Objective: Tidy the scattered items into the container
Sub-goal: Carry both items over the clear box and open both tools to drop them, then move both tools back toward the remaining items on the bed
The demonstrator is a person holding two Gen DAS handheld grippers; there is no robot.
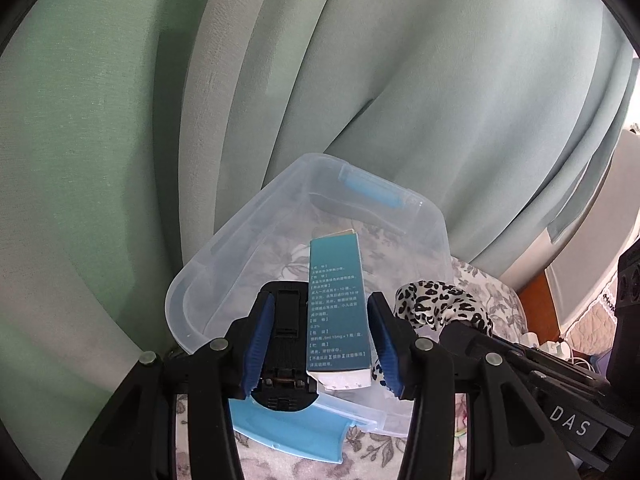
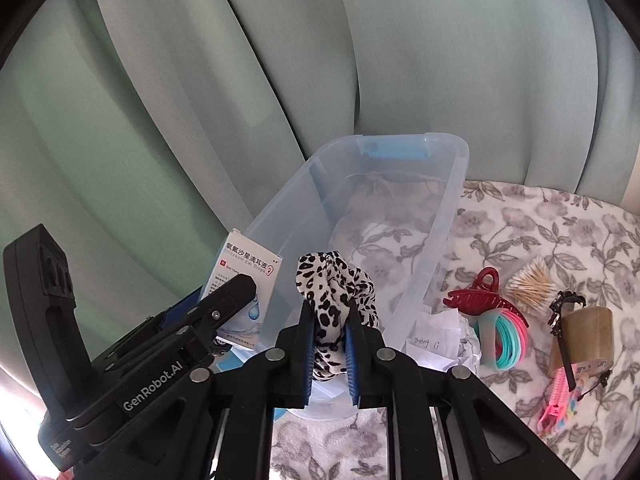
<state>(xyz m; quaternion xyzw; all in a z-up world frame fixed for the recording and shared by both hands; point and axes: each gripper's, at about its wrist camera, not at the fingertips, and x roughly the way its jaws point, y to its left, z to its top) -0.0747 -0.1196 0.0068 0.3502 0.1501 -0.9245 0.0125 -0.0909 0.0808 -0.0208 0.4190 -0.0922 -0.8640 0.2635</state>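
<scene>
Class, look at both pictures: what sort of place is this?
Probably a bedroom at home: green curtains hang behind a floral bedspread strewn with hair accessories like a red claw clip.

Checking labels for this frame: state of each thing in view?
left gripper: shut on ear drops box, above clear bin
right gripper: shut on leopard scrunchie, at bin's near rim
clear bin: lid off, nothing in it yet
red claw clip: lying on floral cloth
</scene>
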